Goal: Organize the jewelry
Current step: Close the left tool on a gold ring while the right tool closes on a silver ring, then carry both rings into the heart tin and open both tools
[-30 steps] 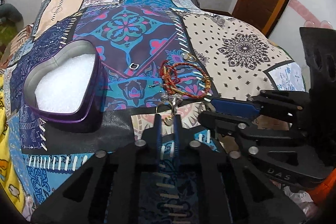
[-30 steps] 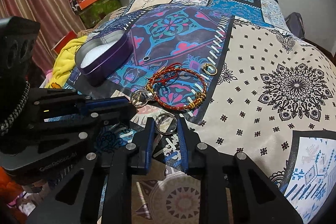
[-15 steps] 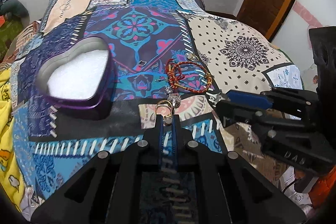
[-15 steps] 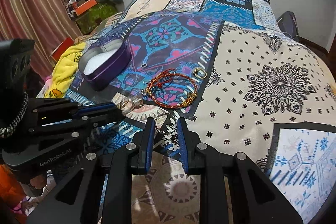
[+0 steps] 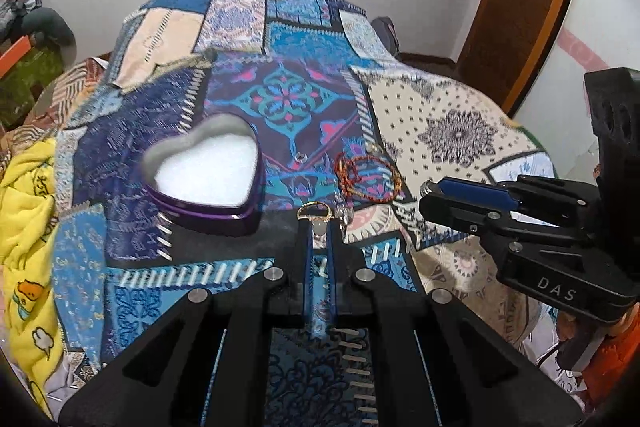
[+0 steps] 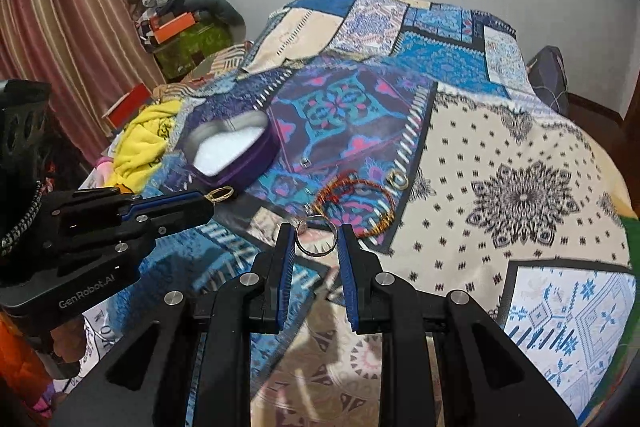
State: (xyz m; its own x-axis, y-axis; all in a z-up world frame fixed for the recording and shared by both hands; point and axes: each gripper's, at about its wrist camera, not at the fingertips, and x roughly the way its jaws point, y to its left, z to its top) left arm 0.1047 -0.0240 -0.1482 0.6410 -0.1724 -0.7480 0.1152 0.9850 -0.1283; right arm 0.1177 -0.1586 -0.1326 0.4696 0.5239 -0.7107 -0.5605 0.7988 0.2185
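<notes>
My left claw (image 5: pixel 319 223) pinches a gold ring (image 5: pixel 314 213) at frame centre; my right claw (image 6: pixel 316 241) clamps a silver ring (image 6: pixel 315 235), low centre.

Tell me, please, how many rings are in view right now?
3: one gold ring in the left claw, one silver ring in the right claw, a loose gold ring on the quilt beside the bracelets. Other small pieces may be hidden.
</notes>
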